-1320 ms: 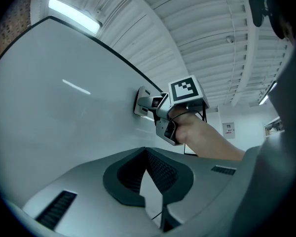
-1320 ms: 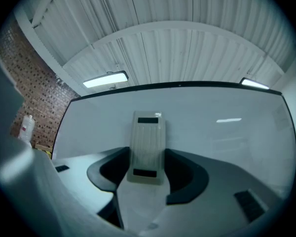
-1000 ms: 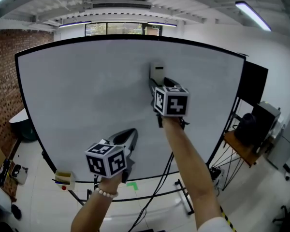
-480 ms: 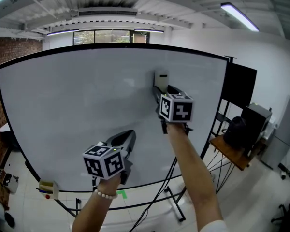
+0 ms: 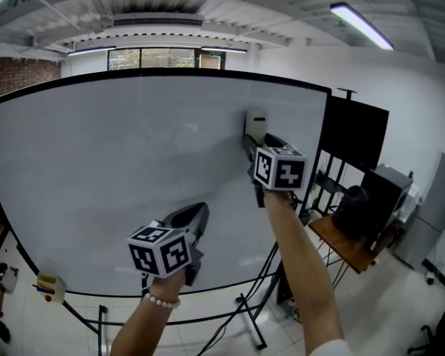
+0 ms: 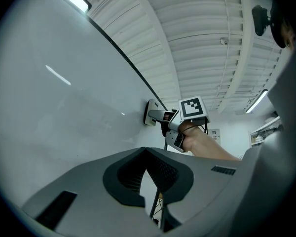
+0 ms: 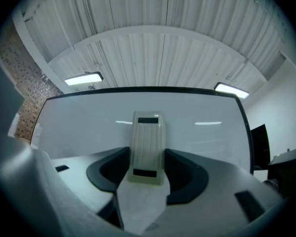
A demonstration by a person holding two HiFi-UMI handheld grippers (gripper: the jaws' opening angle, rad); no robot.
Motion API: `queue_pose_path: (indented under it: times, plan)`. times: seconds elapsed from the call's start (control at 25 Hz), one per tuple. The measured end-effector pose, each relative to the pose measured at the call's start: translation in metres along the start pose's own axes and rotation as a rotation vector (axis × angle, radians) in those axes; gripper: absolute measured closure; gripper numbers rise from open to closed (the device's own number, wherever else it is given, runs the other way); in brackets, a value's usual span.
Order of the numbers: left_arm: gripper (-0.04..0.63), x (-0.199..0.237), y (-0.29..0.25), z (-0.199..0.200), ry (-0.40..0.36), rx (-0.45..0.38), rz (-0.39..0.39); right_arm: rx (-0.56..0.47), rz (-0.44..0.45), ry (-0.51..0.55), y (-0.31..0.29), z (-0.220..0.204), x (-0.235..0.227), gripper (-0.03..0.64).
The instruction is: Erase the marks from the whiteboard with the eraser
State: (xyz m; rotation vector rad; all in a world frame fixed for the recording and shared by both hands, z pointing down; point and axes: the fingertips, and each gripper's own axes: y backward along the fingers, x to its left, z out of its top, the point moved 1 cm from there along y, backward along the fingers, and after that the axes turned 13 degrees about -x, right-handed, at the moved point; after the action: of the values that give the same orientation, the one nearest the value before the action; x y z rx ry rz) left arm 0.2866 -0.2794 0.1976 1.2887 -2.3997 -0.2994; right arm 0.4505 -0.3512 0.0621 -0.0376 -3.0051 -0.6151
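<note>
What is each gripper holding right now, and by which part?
The right gripper clamps the eraser across its long sides, toward one end. The left gripper is shut, holding nothing.

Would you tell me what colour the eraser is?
Off-white with dark end patches; the eraser shows best in the right gripper view.

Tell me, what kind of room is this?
Likely an office or lab: a big whiteboard, strip lights on a ribbed ceiling, and a dark screen beside the board.
</note>
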Motion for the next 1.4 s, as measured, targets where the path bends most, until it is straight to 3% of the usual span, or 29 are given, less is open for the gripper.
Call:
queue_pose_path:
  times: [0.88, 1.12, 1.4]
  plan:
    - [0.603, -0.074, -0.080, -0.072, 0.004, 0.026, -0.012, 0.019, -0.087, -0.029, 0.025, -0.028, -0.230, 0.367]
    - [0.603, -0.073, -0.084, -0.085, 0.009, 0.045, -0.006, 0.020, -0.075, -0.021, 0.033, -0.039, -0.251, 0.367]
    - [0.603, -0.072, -0.085, -0.099, 0.022, 0.073, -0.009, 0.060, -0.044, -0.005, 0.048, -0.078, -0.240, 0.367]
